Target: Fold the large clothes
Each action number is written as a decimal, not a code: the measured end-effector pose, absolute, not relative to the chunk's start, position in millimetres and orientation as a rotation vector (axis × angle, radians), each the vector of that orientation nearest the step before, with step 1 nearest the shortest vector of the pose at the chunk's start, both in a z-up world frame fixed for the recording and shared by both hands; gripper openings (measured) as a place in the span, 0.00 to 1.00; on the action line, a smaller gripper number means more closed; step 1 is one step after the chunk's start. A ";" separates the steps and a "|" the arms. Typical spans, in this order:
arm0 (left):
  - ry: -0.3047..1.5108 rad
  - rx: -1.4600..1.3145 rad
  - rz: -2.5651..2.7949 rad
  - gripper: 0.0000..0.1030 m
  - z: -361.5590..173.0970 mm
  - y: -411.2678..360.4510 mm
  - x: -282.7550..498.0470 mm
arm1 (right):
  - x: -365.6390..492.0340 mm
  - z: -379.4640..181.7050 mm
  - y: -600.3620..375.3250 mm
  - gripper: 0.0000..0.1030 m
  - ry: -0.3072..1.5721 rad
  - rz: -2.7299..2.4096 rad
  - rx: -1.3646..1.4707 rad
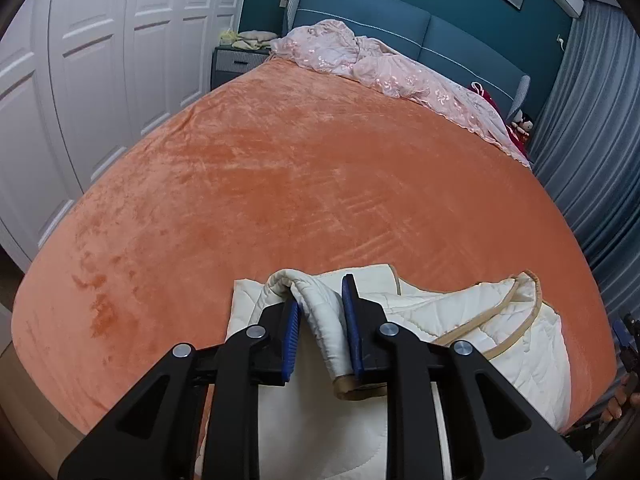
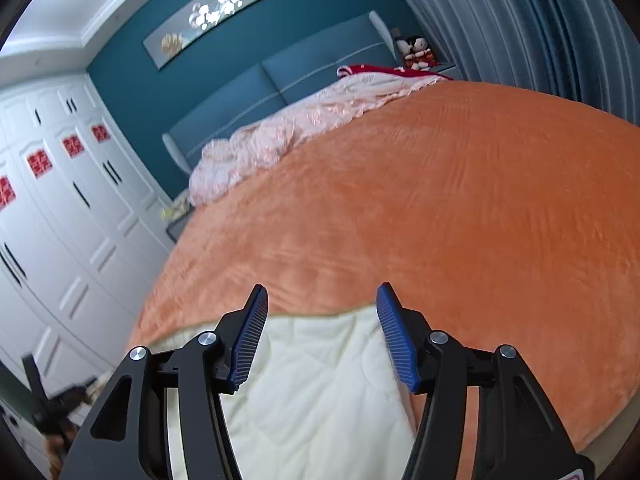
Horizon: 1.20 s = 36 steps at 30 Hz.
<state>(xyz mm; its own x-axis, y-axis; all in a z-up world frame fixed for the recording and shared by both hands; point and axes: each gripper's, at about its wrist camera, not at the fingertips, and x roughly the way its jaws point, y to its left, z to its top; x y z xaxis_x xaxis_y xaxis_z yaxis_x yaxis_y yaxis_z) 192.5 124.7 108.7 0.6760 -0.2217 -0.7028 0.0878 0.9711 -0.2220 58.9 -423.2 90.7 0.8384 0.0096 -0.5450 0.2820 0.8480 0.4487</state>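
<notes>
A cream quilted garment (image 1: 480,320) with tan binding lies bunched at the near edge of the bed. In the left wrist view my left gripper (image 1: 320,290) has a thick rolled fold of that garment between its blue pads (image 1: 291,332). The fold looks puffy rather than pinched, and the jaws stand a little apart. In the right wrist view the same garment (image 2: 320,380) spreads flat under my right gripper (image 2: 323,288). Its jaws stand wide apart with nothing between them, just above the cloth's far edge.
An orange plush cover (image 1: 280,180) spans the bed. A crumpled pink quilt (image 1: 360,56) lies along the blue headboard. White wardrobe doors (image 1: 100,80) stand to the left, grey curtains (image 1: 592,140) to the right, and a nightstand (image 1: 236,64) at the far left corner.
</notes>
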 end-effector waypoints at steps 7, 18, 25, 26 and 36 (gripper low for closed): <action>0.866 -0.183 -0.256 0.38 116.0 114.6 205.9 | 61.5 51.0 -416.7 0.56 0.691 -0.147 0.548; 0.758 -0.146 -0.116 0.80 144.9 137.0 228.7 | 77.8 29.5 -405.8 0.59 0.733 -0.156 0.539; 1.032 -0.236 -0.172 0.79 54.2 139.7 255.4 | 109.7 23.8 -416.4 0.63 0.762 -0.219 0.547; 1.050 -0.254 -0.168 0.77 45.0 140.6 257.6 | 115.1 22.8 -418.5 0.64 0.771 -0.224 0.550; 1.056 -0.301 -0.150 0.14 28.9 137.9 261.4 | 159.9 24.5 -404.9 0.08 0.836 -0.113 0.514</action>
<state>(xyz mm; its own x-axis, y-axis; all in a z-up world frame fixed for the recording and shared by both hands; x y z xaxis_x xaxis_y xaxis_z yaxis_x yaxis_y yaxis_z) 261.4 137.9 28.9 0.4875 -0.2643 -0.8322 -0.0226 0.9490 -0.3146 159.9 -404.9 24.5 0.6721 0.1027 -0.7333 0.2931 0.8725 0.3908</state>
